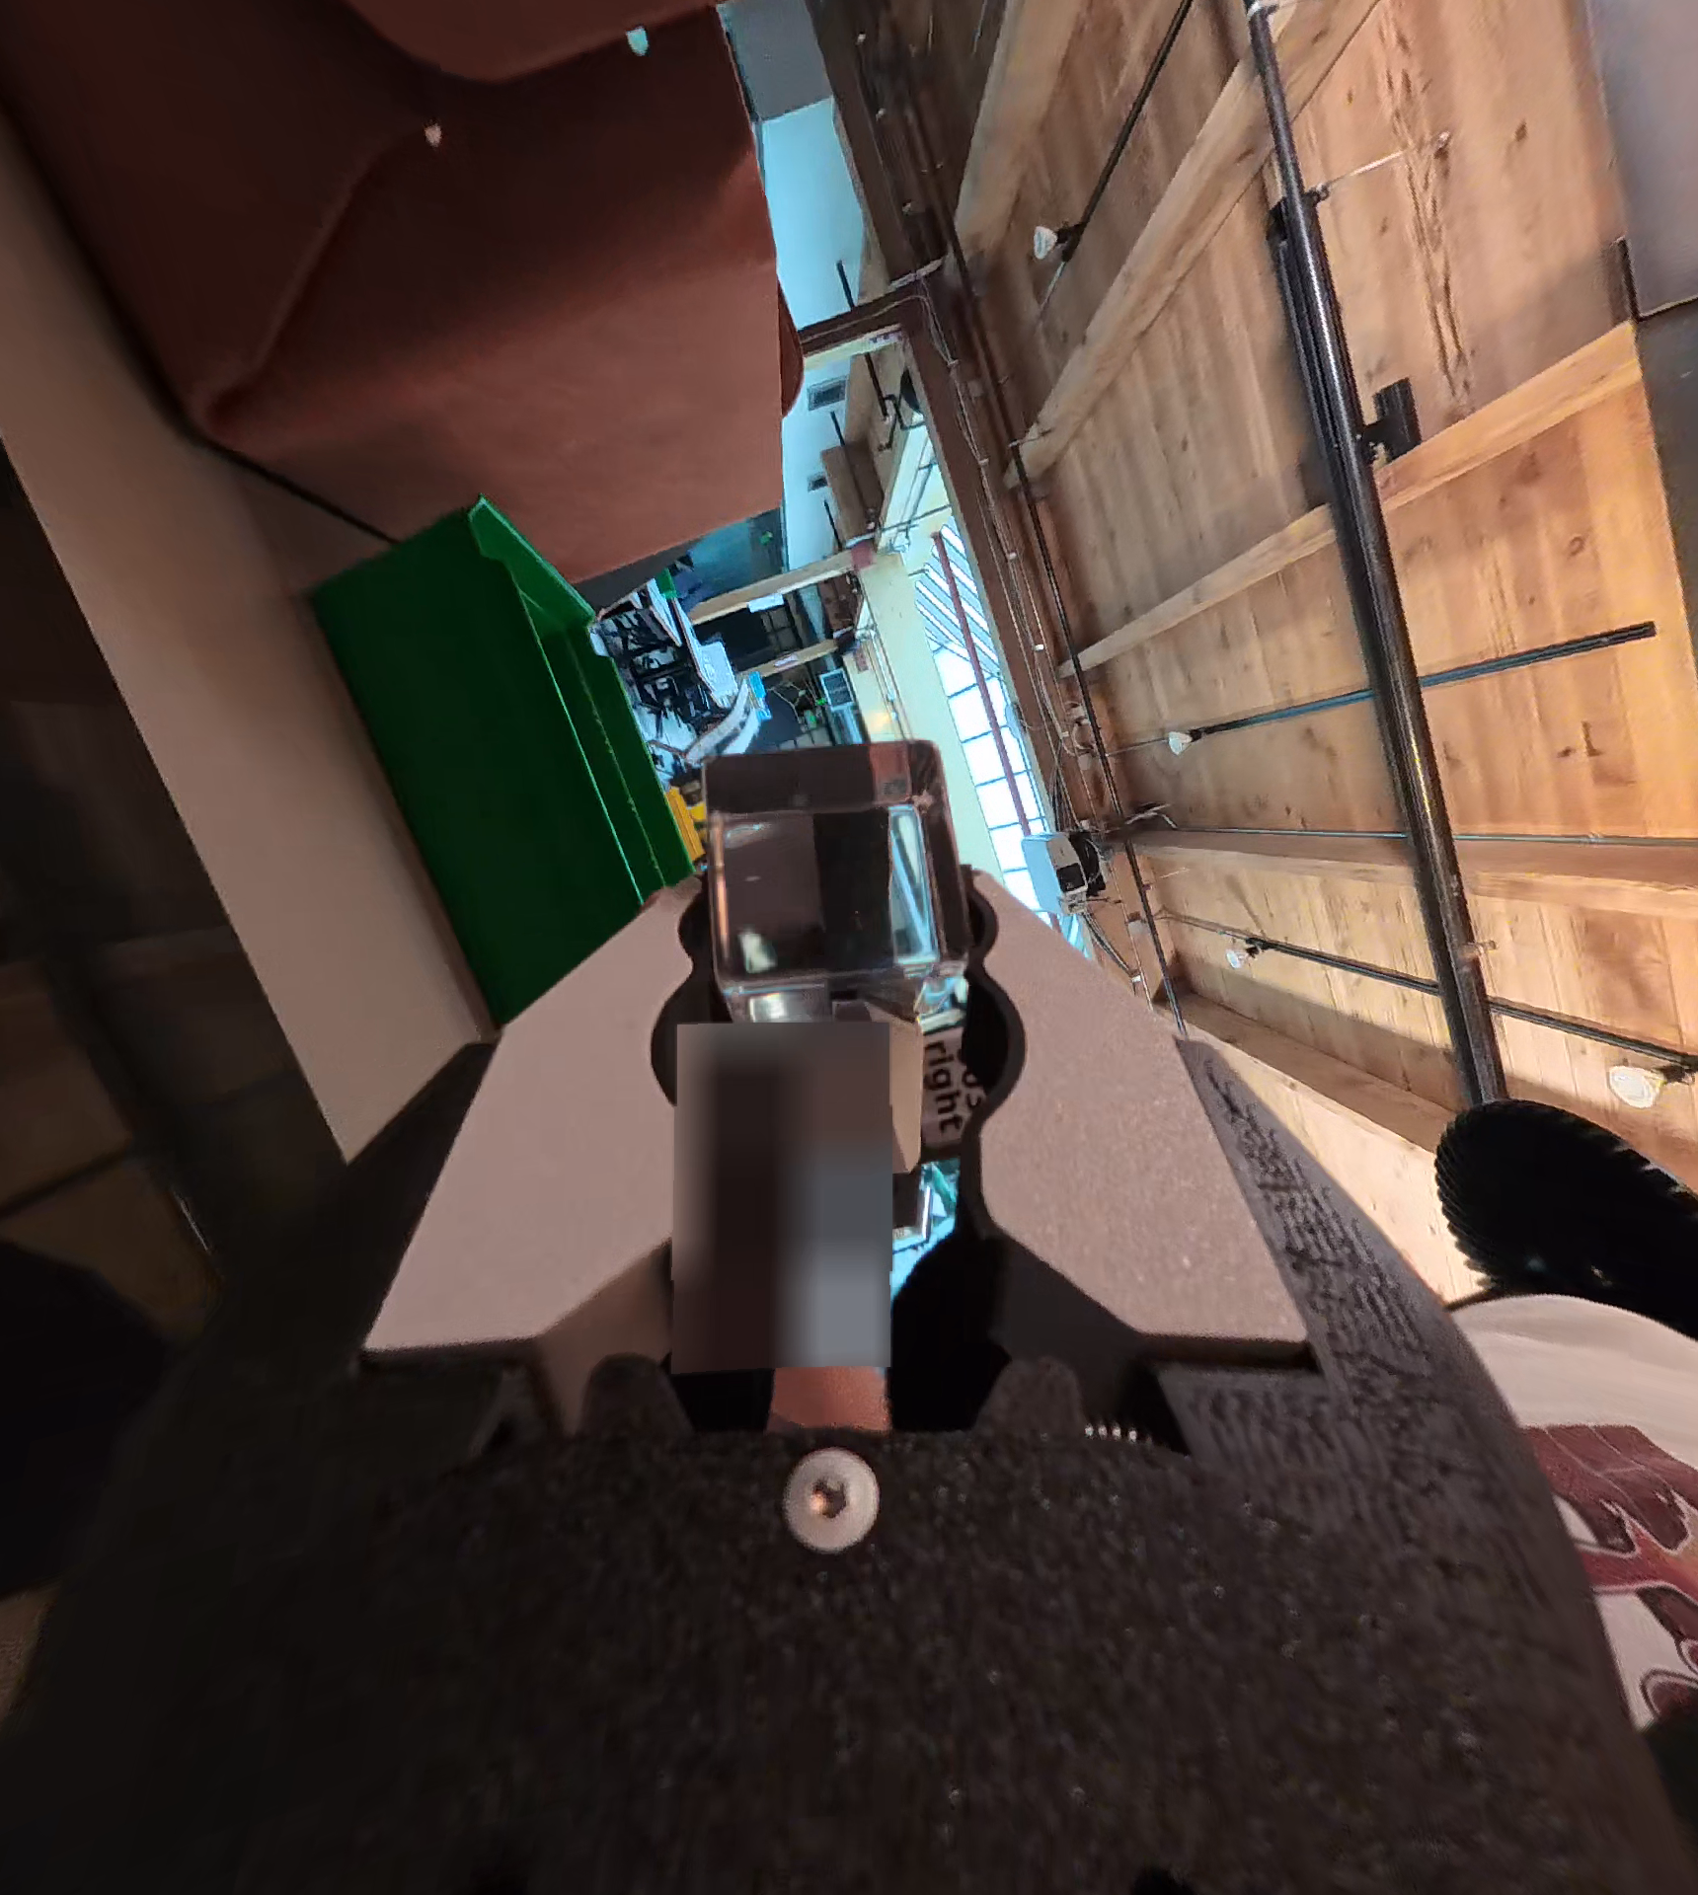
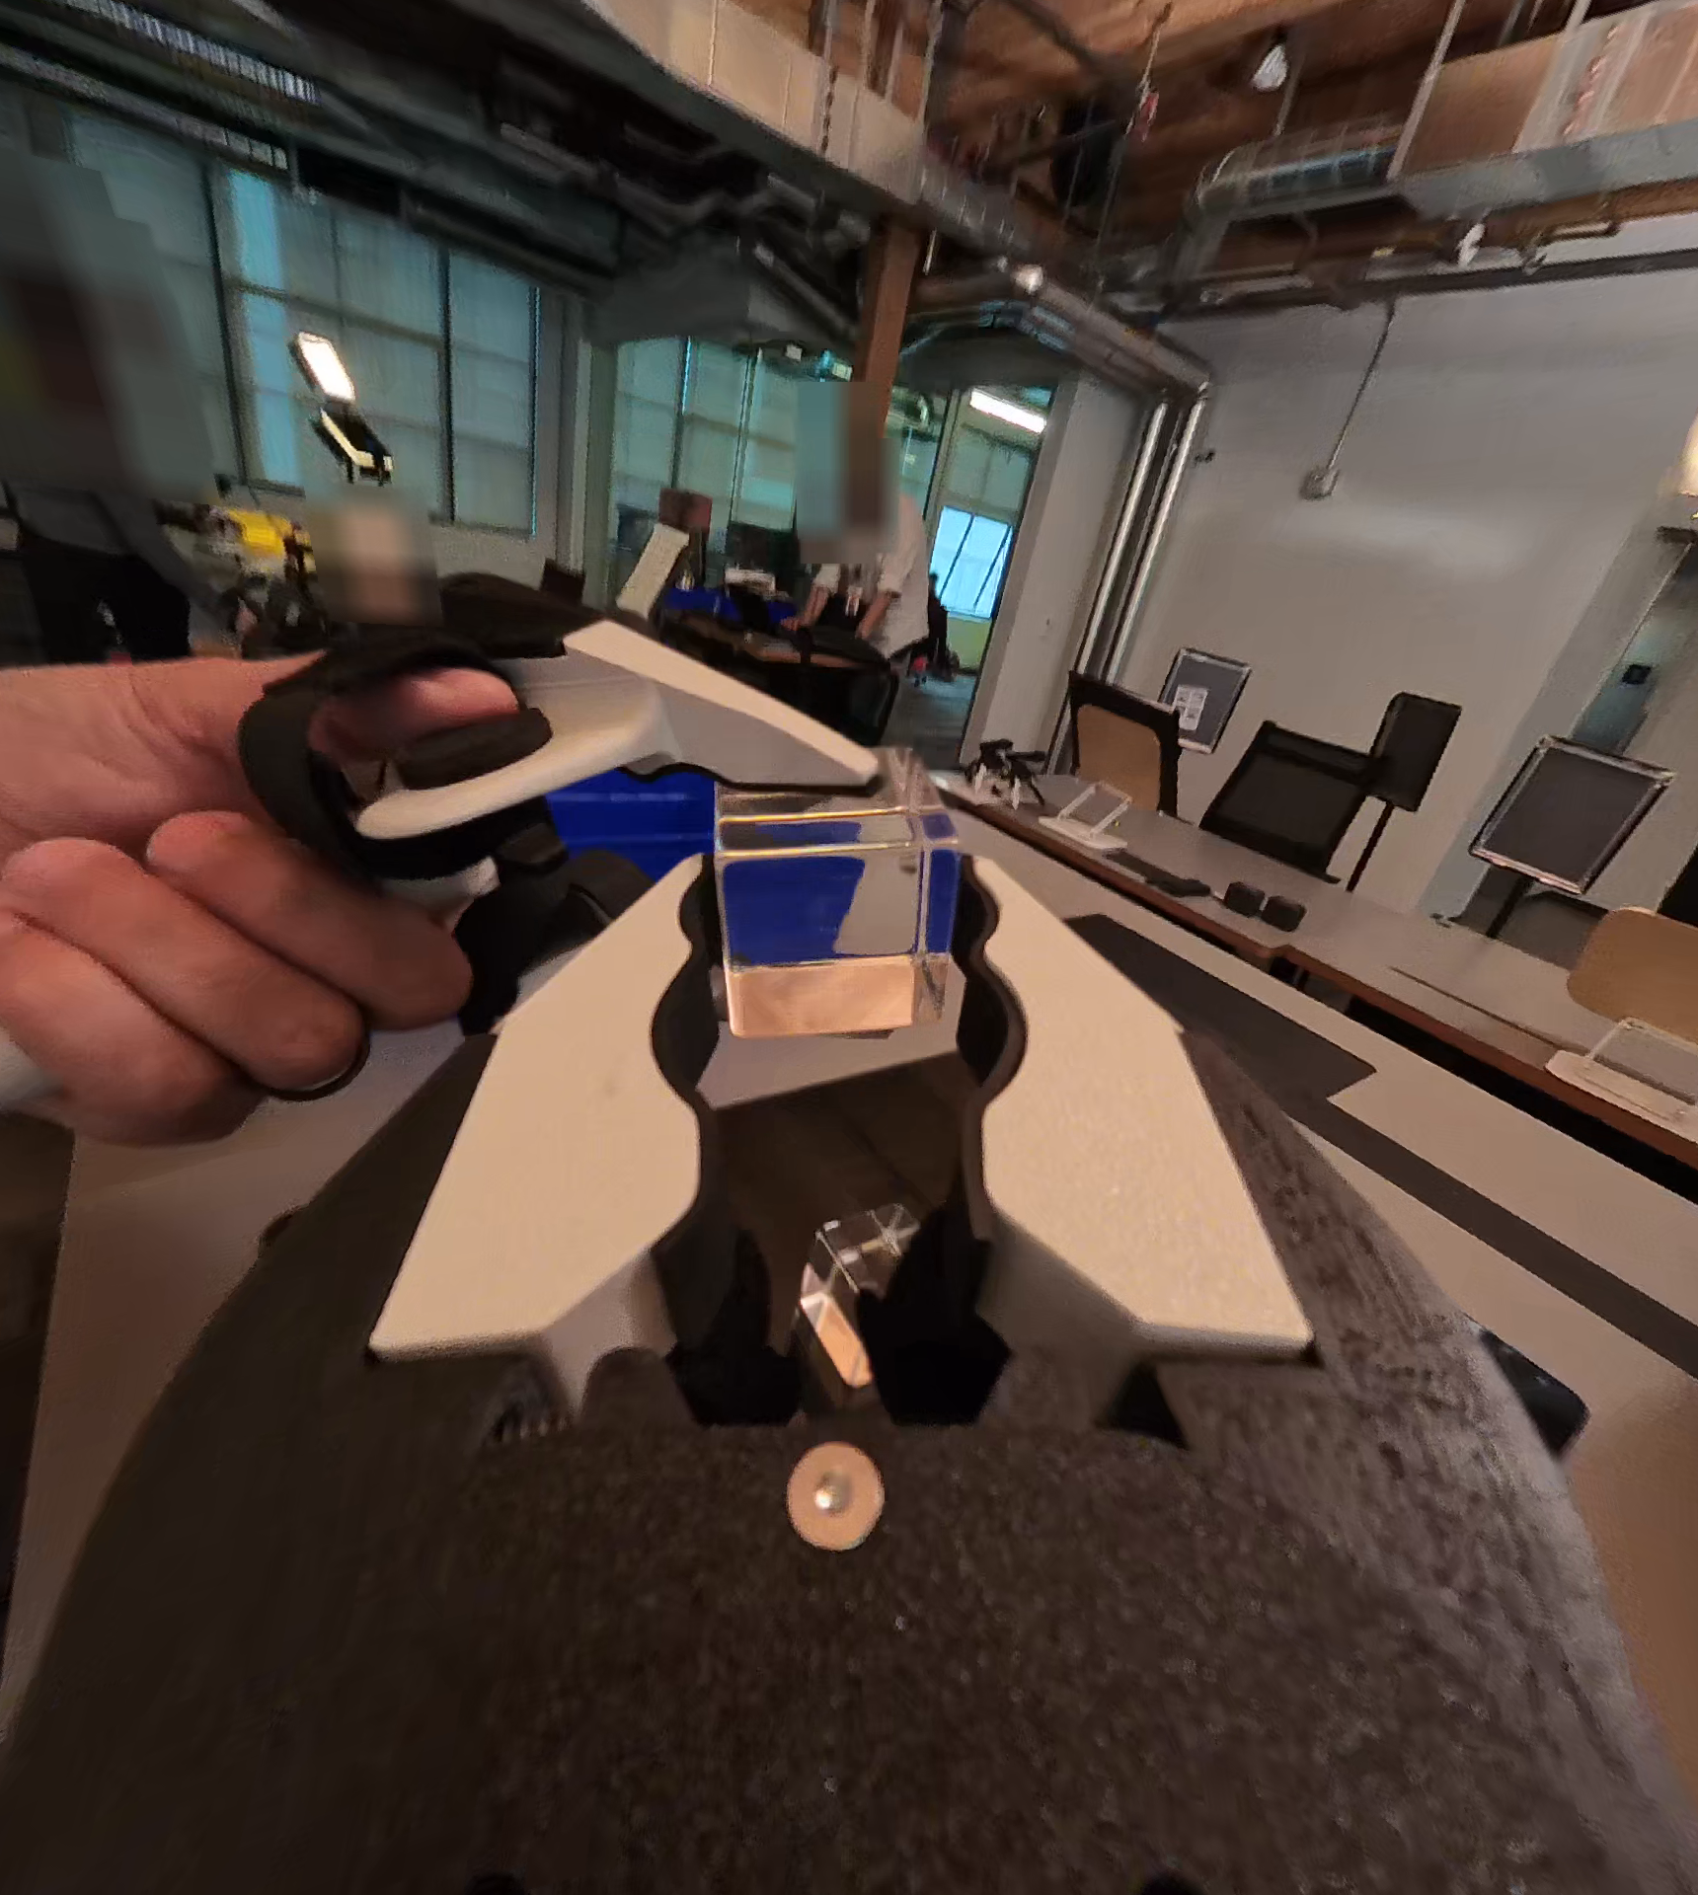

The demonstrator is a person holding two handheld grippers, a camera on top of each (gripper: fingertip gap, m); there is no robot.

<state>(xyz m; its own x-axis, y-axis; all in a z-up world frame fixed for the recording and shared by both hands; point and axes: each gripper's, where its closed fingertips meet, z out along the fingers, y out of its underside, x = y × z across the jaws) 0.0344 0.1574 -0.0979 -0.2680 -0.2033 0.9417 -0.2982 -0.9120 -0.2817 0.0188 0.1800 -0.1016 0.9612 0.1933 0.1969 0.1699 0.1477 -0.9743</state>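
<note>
A clear glass-like cube point(image 1: 824, 882) sits between the tips of my left gripper point(image 1: 830, 908), which is shut on it. The left wrist view is rolled on its side. In the right wrist view the cube point(image 2: 835, 913) is held in the air between the tips of my right gripper point(image 2: 837, 928), also shut on it. A hand point(image 2: 106, 882) holds the left gripper, which comes in from the left with its upper finger point(image 2: 742, 733) lying on top of the cube. Its lower finger is hidden. A second small clear cube point(image 2: 850, 1302) shows lower down between the right fingers.
A green bin point(image 1: 476, 738) and a brown cushion point(image 1: 435, 267) lie to the left. Grey tables point(image 2: 1440, 1036) with clear stands point(image 2: 1635, 1077), chairs point(image 2: 1286, 790) and a blue bin point(image 2: 640, 831) stand ahead. People stand in the far background.
</note>
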